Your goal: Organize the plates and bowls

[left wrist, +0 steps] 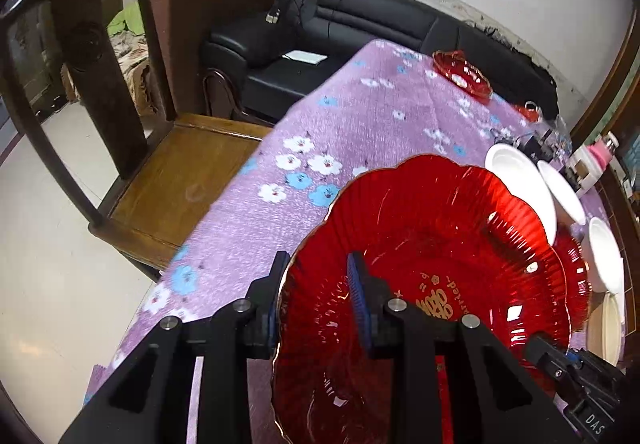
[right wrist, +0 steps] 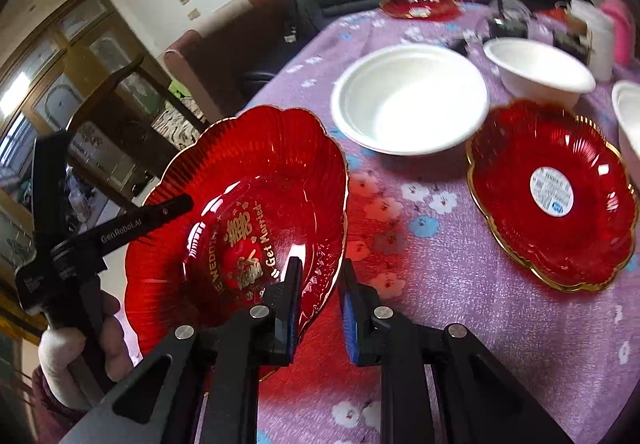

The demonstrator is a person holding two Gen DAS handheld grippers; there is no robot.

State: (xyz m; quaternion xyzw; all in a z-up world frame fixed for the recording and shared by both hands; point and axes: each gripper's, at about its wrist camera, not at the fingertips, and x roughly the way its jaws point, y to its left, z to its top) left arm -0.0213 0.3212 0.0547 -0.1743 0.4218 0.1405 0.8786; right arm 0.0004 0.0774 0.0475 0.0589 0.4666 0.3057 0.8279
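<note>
A red glass plate with gold lettering (left wrist: 432, 268) is held tilted above the purple flowered tablecloth (left wrist: 360, 116). My left gripper (left wrist: 316, 284) straddles its left rim, one finger on each side. My right gripper (right wrist: 320, 296) straddles the same plate's (right wrist: 240, 212) lower right rim. How tightly either grips I cannot tell. A second red plate (right wrist: 552, 192) with a white sticker lies on the cloth (right wrist: 440, 284) to the right. Two white bowls (right wrist: 408, 96) (right wrist: 540, 72) stand behind it.
A third red plate (left wrist: 462, 74) sits at the table's far end, among small cluttered items and a pink bottle (right wrist: 622, 28). Another white bowl (right wrist: 628, 116) is at the right edge. A wooden chair (left wrist: 132, 148) stands left of the table, a black sofa (left wrist: 360, 20) behind.
</note>
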